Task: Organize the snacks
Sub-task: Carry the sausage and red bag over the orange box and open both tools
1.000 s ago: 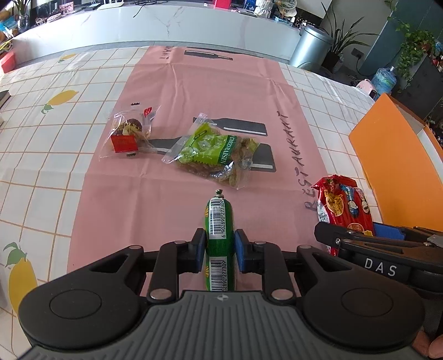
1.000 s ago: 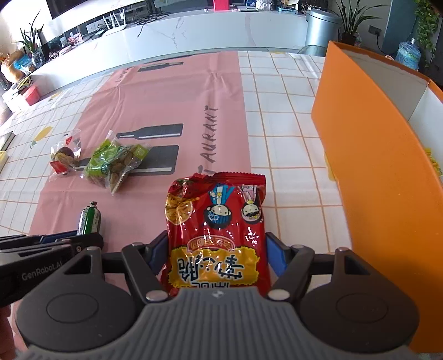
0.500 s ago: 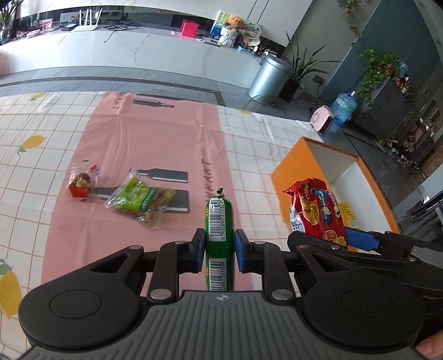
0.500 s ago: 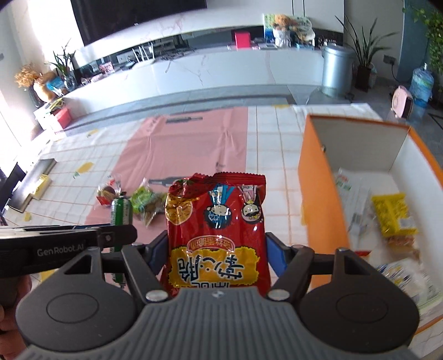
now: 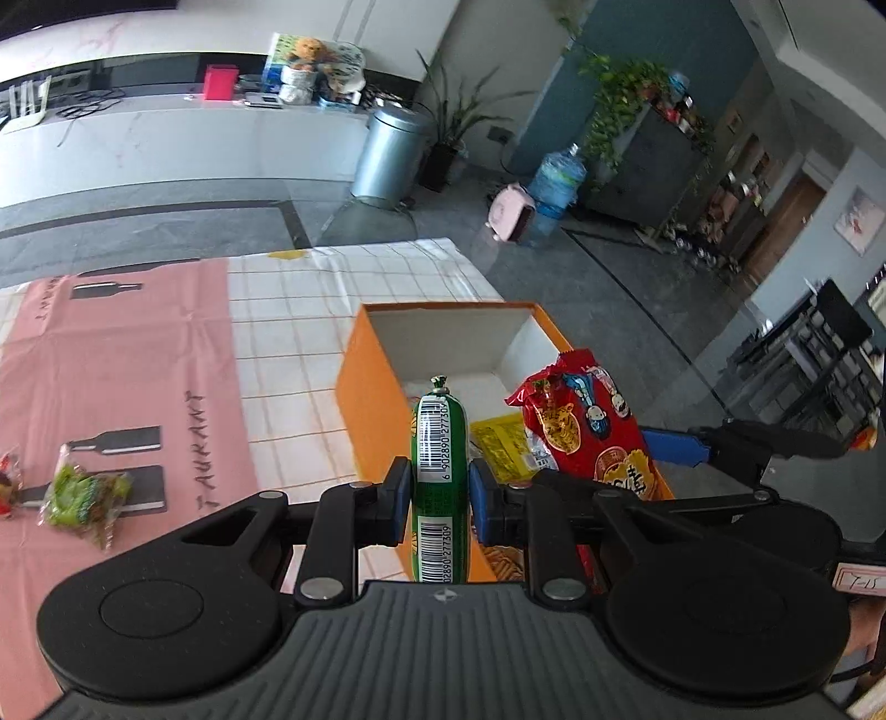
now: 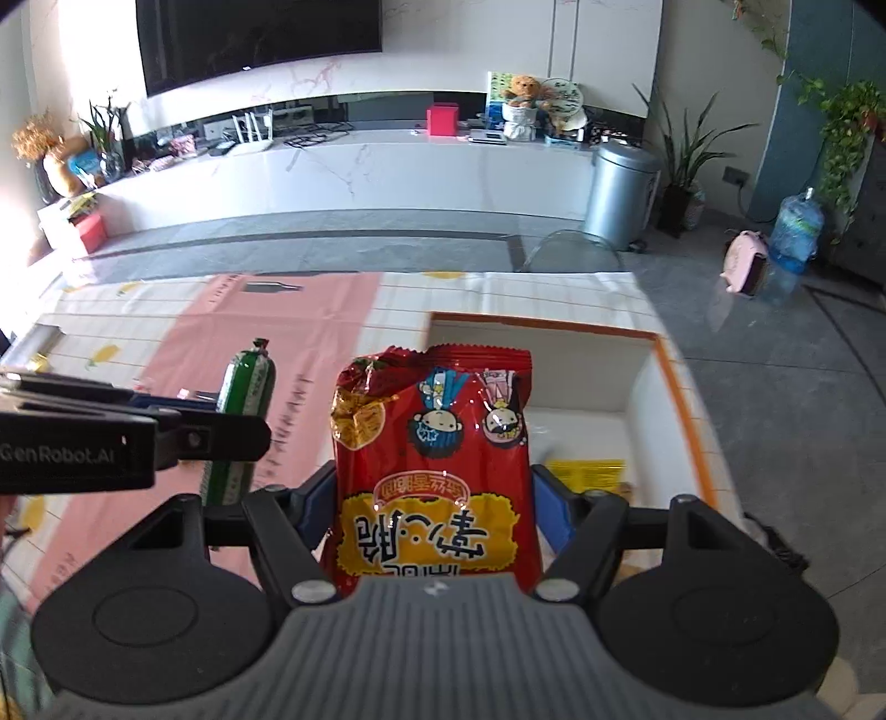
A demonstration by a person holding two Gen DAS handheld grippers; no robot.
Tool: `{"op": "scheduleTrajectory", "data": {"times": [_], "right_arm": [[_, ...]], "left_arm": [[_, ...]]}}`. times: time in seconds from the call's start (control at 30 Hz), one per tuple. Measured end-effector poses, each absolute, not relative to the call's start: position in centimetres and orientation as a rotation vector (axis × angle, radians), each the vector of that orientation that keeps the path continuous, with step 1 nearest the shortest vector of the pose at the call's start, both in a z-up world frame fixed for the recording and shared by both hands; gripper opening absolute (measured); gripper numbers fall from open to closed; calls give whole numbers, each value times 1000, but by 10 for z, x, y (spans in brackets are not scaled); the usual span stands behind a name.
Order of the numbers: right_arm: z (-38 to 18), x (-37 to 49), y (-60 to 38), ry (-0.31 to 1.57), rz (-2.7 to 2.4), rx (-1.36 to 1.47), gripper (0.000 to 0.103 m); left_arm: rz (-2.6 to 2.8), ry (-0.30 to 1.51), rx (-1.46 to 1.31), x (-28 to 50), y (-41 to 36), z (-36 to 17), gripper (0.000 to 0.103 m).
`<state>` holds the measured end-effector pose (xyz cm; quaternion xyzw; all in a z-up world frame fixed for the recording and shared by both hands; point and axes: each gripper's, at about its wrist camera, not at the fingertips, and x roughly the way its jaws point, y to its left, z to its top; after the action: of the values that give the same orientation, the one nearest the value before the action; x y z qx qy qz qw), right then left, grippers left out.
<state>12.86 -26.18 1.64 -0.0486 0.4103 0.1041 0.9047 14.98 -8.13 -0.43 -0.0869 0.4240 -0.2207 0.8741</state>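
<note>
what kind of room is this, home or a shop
Probably a home living room, though that is a guess: a large dark TV screen on the wall above a long white marble console, with a teddy bear and potted plants around.

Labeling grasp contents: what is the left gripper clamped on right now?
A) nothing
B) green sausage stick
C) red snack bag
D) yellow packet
B: in the left wrist view the left gripper has both pads pressed against the green sausage stick, while the red snack bag sits in the right gripper.
</note>
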Motion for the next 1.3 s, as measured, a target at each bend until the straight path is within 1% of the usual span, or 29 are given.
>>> {"op": "scheduleTrajectory", "data": {"times": [0.23,0.4,0.53,0.77,1.0,1.3], "right_arm": [[-17,151,-298,932,241,-201,68],[-41,172,-312,979,281,-280,68],[-50,187,-314,986,316,-298,68],[-70,201,-300,1007,360,-418,68],[-87,213,-297,1047,396,-469,68],[-100,221,-297,1101,418,-481,69]], "left_arm": [[-559,933,-52,170,-136,-24,24],[-598,983,34,187,-160,-47,24],[-598,1019,81,200,-170,-63,24],[-586,1057,141,215,-175,-77,24],[-575,1056,233,219,-184,-80,24],[-596,1080,279,229,-196,-89,24]]}}
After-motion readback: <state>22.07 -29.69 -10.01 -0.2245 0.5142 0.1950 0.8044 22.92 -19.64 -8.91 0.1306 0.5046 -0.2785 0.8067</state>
